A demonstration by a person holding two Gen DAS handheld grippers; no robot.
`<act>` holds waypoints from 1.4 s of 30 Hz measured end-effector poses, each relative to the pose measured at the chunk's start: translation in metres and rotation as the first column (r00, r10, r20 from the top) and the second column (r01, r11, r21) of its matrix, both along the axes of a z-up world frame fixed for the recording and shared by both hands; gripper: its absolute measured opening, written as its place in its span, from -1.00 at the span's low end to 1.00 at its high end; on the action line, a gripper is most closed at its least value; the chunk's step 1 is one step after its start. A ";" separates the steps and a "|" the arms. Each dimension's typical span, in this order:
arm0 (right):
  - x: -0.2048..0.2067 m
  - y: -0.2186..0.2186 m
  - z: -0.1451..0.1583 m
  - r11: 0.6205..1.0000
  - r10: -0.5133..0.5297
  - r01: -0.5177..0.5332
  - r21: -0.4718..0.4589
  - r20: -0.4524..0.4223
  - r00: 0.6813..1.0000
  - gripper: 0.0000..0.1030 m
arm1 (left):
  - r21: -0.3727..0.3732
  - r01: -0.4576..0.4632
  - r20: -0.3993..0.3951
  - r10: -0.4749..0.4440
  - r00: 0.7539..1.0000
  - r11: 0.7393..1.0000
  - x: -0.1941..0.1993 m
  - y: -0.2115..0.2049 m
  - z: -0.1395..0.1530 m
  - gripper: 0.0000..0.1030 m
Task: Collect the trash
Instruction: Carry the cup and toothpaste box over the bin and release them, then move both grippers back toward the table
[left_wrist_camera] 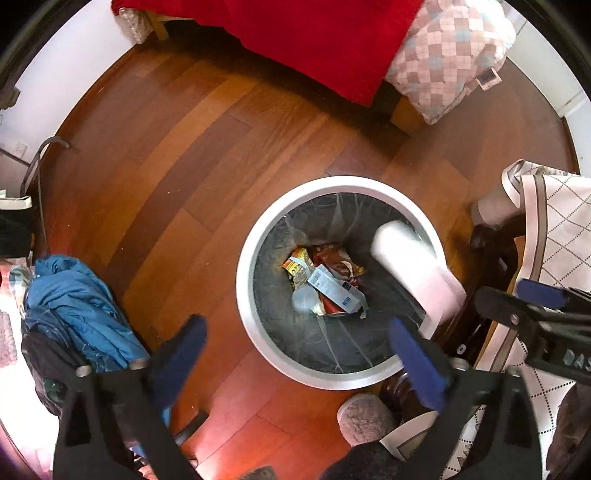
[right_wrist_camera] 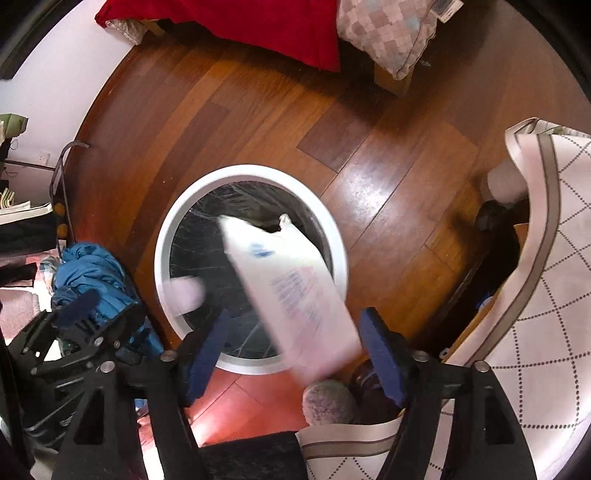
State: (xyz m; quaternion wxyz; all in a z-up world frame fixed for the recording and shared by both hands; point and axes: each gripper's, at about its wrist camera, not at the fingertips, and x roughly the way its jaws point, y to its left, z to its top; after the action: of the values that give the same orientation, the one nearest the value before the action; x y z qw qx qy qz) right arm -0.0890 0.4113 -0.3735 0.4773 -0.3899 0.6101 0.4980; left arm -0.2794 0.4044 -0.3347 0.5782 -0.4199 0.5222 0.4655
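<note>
**Both grippers over bin, trash loose above it**

Bin (left_wrist_camera: 245,295), round w/ white rim, stands on wood floor (left_wrist_camera: 184,155). Open floor beyond it up to the bed w/ red cover (left_wrist_camera: 314,33) and checked pillow (left_wrist_camera: 450,55). Tight at the sides: blue jacket (left_wrist_camera: 81,295) heap near bin's left, patterned cloth (left_wrist_camera: 561,229) close on the right, grey slipper (left_wrist_camera: 365,417) just beside the near rim.

Left gripper (left_wrist_camera: 299,362) points straight down over bin's near edge, fingers (left_wrist_camera: 417,365) spread wide, nothing between them. Right gripper (right_wrist_camera: 295,350) tilts steeply down, fingers apart; white bag (right_wrist_camera: 291,291), blurred, sits between them over the rim, pads not pressing on it. A white roll (left_wrist_camera: 417,273), also blurred, hangs over bin's right rim. Wrappers and a carton (left_wrist_camera: 332,288) lie at bin's bottom.
</note>
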 end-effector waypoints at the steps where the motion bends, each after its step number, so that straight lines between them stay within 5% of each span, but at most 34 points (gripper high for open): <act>1: 0.000 -0.003 0.003 1.000 0.001 -0.001 0.005 0.002 1.000 0.59 | 0.000 -0.004 -0.001 0.004 1.000 1.000 -0.001 0.000 0.000 1.00; 7: 0.002 -0.024 0.020 0.999 0.007 -0.009 0.041 0.043 0.999 1.00 | 0.043 -0.027 -0.015 0.028 0.999 0.999 -0.011 -0.011 0.013 1.00; 27: -0.010 -0.083 0.098 0.984 0.006 -0.025 0.176 0.106 0.994 1.00 | 0.218 -0.039 0.006 0.039 0.999 0.975 -0.030 -0.064 0.107 1.00; 42: -0.006 -0.166 0.223 0.914 -0.042 0.009 0.406 0.073 0.996 1.00 | 0.386 -0.035 0.079 0.005 0.997 0.922 -0.023 -0.145 0.205 1.00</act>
State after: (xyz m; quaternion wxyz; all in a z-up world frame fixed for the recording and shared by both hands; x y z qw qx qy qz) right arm -0.0951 0.2451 -0.1505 0.5782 -0.2944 0.4791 0.5911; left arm -0.3028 0.2596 -0.1300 0.6646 -0.3204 0.3932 0.5487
